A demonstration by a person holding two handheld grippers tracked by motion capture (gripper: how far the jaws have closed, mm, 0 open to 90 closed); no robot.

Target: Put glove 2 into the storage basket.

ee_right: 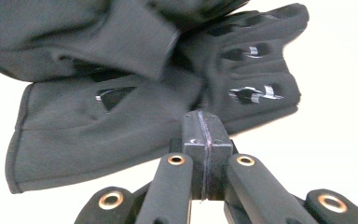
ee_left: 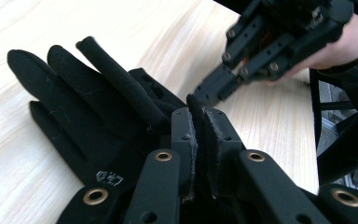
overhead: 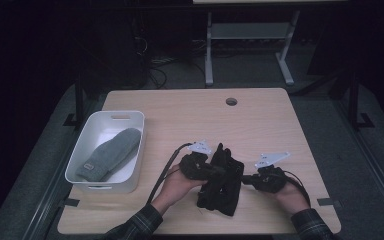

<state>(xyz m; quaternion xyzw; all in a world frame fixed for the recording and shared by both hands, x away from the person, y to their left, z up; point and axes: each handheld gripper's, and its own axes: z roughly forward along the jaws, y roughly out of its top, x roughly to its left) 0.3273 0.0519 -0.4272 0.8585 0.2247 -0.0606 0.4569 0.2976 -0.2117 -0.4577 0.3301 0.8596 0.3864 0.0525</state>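
Lying just below the centre of the high view, a black glove [overhead: 222,182] rests on the light wooden table [overhead: 260,120], its fingers pointing toward the top of the frame and its cuff toward the bottom edge. In the right gripper view it looks like two black gloves stacked, one draped over the other, though I cannot tell this for certain.

The left gripper [overhead: 211,169] comes in from the lower left of the high view and sits over the glove's left side. In the left gripper view its jaws stand nearly together with a thin fold of the black fabric pinched between the pads, the glove's fingers fanning out toward the upper left of that frame.

The right gripper [overhead: 246,178] sits at the glove's right edge in the high view. In the right gripper view its jaws are pressed fully together, tip against the glove's edge; whether any fabric is caught between them I cannot tell.

At the left of the high view a white plastic bin [overhead: 132,172] holds a grey knitted mitten [overhead: 110,154], well apart from the grippers.
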